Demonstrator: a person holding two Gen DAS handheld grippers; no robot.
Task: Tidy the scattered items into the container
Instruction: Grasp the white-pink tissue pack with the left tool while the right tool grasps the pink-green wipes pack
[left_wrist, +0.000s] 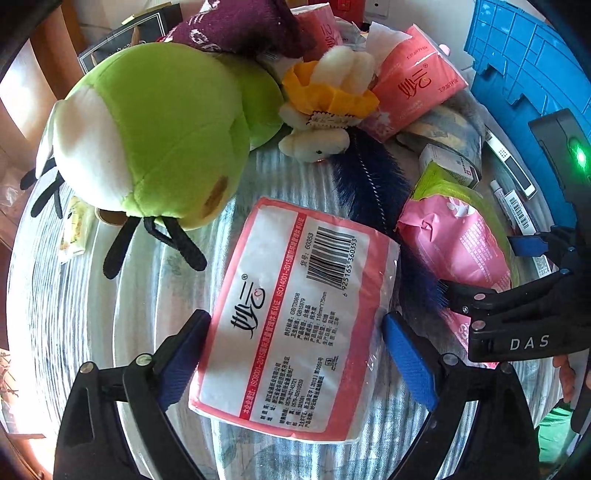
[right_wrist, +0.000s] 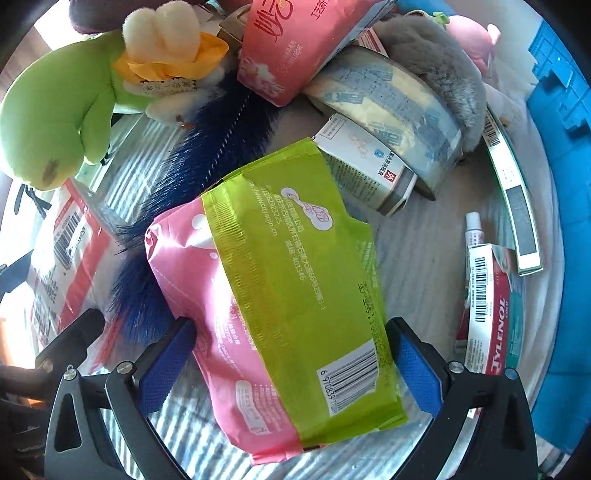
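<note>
The left gripper (left_wrist: 296, 347) is seen with its jaws spread around a tissue pack (left_wrist: 295, 314), the blue pads just beside the pack's two long edges; whether they touch cannot be told. The pack lies flat on the striped surface (left_wrist: 110, 295), barcode side up. The right gripper (right_wrist: 291, 365) is seen likewise with its jaws spread, a pink and green packet (right_wrist: 288, 295) lying between the pads.

Beside the tissue pack, a dark blue brush (left_wrist: 373, 184) is laid across the surface, partly hidden under the packet. Above the left jaws a green plush (left_wrist: 155, 133) is seen, with a small white and yellow plush (left_wrist: 328, 99) next to it and a second pink tissue pack (left_wrist: 413, 85) leaning behind. To the right of the packet, a tape roll (right_wrist: 391, 99), a small box (right_wrist: 365, 162), a tube (right_wrist: 474, 232) and a Tylenol box (right_wrist: 491, 325) are scattered. The blue container (right_wrist: 561, 184) is seen at the far right edge.
</note>
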